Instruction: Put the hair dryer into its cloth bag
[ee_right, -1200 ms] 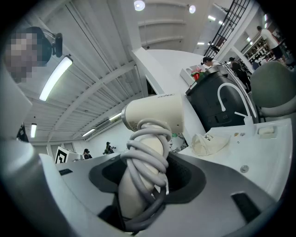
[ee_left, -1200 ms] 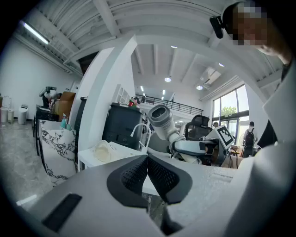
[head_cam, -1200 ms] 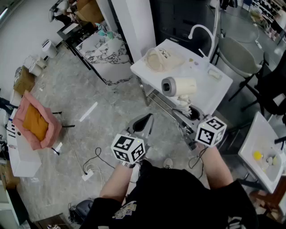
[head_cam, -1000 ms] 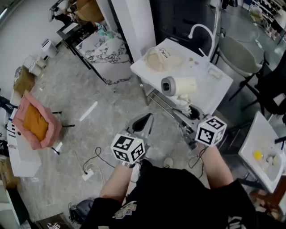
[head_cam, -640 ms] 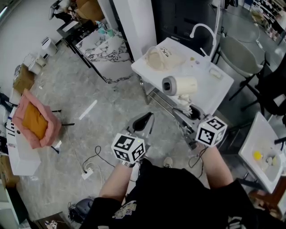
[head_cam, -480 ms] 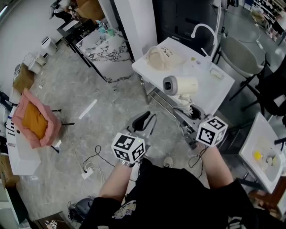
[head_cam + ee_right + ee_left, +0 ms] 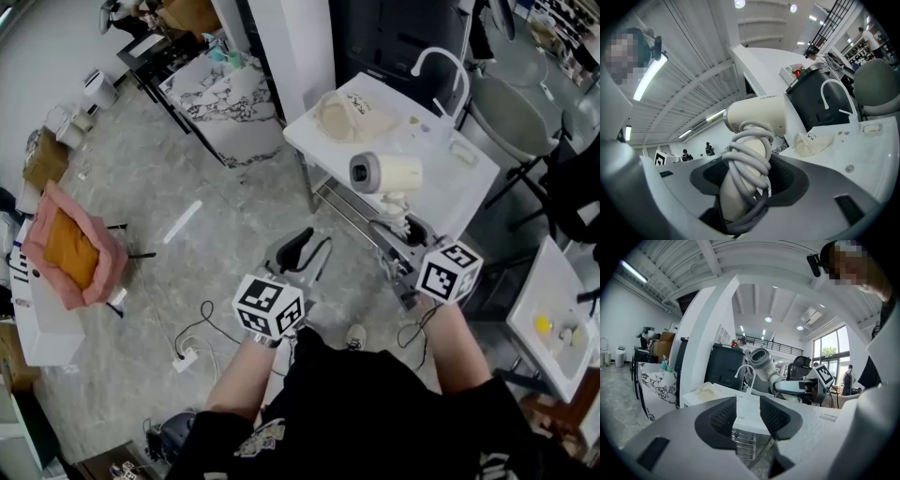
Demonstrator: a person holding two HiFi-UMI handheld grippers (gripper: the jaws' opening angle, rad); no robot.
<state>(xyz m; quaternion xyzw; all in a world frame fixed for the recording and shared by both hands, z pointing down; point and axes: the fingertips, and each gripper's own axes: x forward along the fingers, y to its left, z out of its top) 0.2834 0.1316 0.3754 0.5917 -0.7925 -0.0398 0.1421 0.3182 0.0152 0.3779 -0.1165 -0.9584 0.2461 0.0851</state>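
A cream hair dryer (image 7: 384, 173) with its grey cord wound round the handle stands upright in my right gripper (image 7: 405, 232), above the front edge of the white table (image 7: 319, 150). In the right gripper view the pads press the handle of the dryer (image 7: 757, 119), so that gripper (image 7: 750, 187) is shut on it. The beige cloth bag (image 7: 352, 117) lies crumpled at the table's far side, seen again as the bag (image 7: 813, 140) and the bag (image 7: 710, 392). My left gripper (image 7: 300, 251) hangs left of the table over the floor. That gripper (image 7: 749, 416) has its jaws opening with nothing between them.
A white curved tap (image 7: 441, 61) rises at the table's back edge, with a grey round chair (image 7: 511, 117) behind. A white pillar (image 7: 291, 47) and marble-topped table (image 7: 220, 89) stand to the left. A power strip with cables (image 7: 187, 356) lies on the floor.
The left gripper's jaws have gone from shut to parted. The right gripper still holds the dryer, and both hands have shifted a little across the floor near the table.
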